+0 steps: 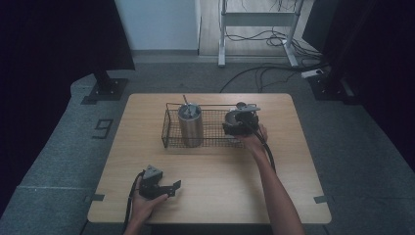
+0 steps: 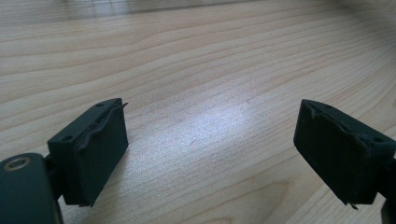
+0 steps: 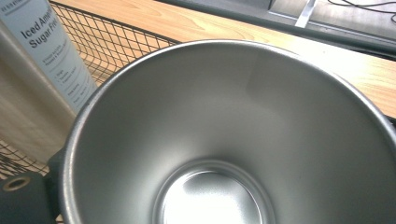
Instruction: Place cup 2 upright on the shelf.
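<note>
A black wire basket [image 1: 215,105] sits at the back middle of the wooden table [image 1: 215,186]. A tall steel tumbler [image 1: 190,125] stands in the basket's left half, with a thin stick [image 1: 186,100] rising from it. At the basket's right end, my right gripper [image 1: 238,122] is shut on a steel cup [image 1: 235,115]. In the right gripper view the cup's empty inside [image 3: 219,140] faces the camera, with one finger [image 3: 23,196] outside its rim. A white sachet [image 3: 51,51] printed "Iced Americano Sugar Free" stands to its left. My left gripper [image 1: 172,189] rests open near the front left, with bare wood between its jaws [image 2: 210,144].
Grey floor surrounds the table. Cables [image 1: 264,73] and a desk frame [image 1: 254,29] lie beyond the far edge. Black stand bases [image 1: 105,90] sit at the far left and far right. Bare wood lies in front of the basket.
</note>
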{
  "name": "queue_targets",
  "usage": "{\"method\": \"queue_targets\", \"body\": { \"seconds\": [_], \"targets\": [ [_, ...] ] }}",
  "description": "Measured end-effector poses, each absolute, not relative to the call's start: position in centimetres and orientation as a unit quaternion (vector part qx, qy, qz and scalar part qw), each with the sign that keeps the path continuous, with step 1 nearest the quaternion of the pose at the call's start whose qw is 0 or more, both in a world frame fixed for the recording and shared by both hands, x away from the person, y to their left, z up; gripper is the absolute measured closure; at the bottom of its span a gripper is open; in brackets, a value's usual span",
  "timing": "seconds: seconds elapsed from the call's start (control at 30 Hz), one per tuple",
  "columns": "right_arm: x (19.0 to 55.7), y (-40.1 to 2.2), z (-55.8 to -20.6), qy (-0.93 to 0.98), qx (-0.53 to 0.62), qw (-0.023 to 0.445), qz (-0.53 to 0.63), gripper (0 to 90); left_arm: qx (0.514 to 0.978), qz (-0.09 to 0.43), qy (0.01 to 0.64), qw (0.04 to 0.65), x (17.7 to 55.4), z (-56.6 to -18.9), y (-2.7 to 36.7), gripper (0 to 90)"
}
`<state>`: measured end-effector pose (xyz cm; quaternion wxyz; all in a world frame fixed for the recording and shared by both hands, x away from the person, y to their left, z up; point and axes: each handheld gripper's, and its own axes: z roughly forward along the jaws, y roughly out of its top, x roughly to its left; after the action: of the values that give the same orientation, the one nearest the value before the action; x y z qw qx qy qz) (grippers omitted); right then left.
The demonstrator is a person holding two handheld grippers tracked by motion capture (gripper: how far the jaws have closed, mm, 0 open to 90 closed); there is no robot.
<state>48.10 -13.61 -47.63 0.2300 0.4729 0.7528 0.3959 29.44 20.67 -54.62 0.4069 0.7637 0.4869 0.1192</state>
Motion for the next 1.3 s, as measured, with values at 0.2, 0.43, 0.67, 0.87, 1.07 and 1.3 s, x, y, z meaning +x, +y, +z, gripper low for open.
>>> {"method": "queue_targets", "body": {
  "seconds": [0.2, 0.43, 0.67, 0.87, 1.07, 1.3],
  "targets": [
    [48.08, -13.55, -47.76, 0.755, 0.474, 0.230, 0.391, 6.6, 0.764, 0.119, 0.487, 0.407, 29.44, -54.63, 20.68, 10.0],
    [48.06, -13.23, -48.11, 0.761, 0.473, 0.235, 0.377, 6.6, 0.764, 0.119, 0.486, 0.407, 29.43, -54.62, 20.66, 10.0],
    [47.99, -13.16, -48.13, 0.764, 0.473, 0.234, 0.372, 6.6, 0.764, 0.119, 0.486, 0.407, 29.43, -54.63, 20.66, 10.0],
    [47.97, -13.18, -48.13, 0.766, 0.472, 0.229, 0.372, 6.6, 0.764, 0.118, 0.486, 0.407, 29.44, -54.63, 20.65, 10.0],
    [47.97, -13.24, -48.28, 0.768, 0.477, 0.215, 0.370, 6.6, 0.765, 0.117, 0.486, 0.406, 29.42, -54.62, 20.56, 10.0],
    [48.08, -13.07, -48.50, 0.771, 0.481, 0.216, 0.358, 6.7, 0.765, 0.116, 0.486, 0.407, 29.42, -54.62, 20.56, 10.0]
  ]
}}
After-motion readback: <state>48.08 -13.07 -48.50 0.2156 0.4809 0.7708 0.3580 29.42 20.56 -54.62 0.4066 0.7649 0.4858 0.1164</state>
